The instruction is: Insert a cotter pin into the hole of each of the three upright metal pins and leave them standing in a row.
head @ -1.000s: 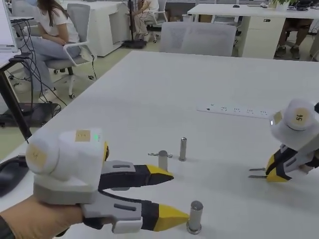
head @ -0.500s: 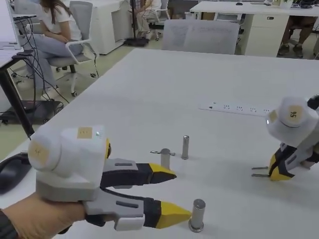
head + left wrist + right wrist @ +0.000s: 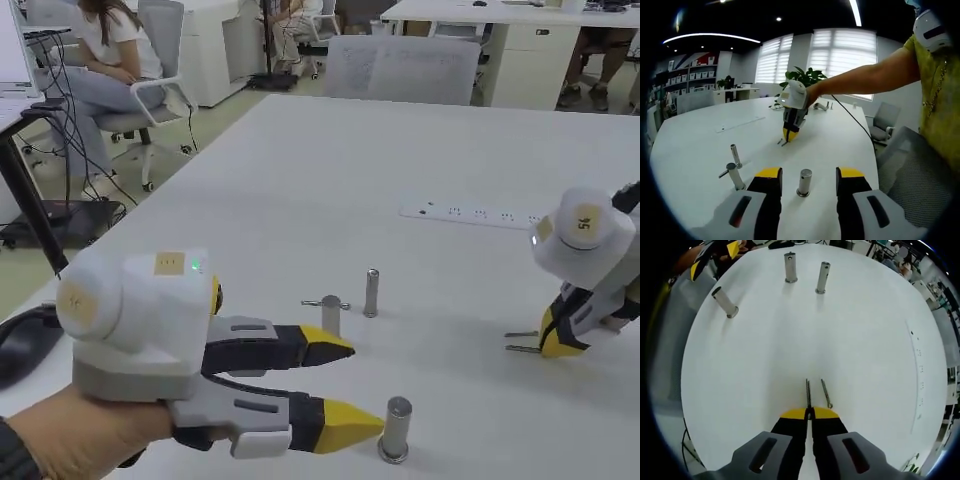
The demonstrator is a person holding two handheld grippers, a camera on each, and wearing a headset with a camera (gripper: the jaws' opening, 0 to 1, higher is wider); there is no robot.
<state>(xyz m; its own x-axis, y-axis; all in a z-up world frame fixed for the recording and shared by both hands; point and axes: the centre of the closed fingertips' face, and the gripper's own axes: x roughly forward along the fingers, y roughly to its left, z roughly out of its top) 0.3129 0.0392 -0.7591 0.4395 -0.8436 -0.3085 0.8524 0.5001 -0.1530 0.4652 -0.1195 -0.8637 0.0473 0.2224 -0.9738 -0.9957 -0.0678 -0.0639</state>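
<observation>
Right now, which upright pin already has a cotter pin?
The middle pin: a cotter pin juts from its side; near pin and far pin have none.

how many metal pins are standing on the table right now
3. The near pin stands just ahead of the left gripper's tips. The middle pin, further back, has a cotter pin through it. The far pin stands just right of that.

My left gripper (image 3: 352,388) white, black jaws, yellow tips, right gripper (image 3: 553,345) likewise, metal pins (image 3: 396,430) and cotter pin (image 3: 808,392) silver-grey, table (image 3: 330,180) white.
</observation>
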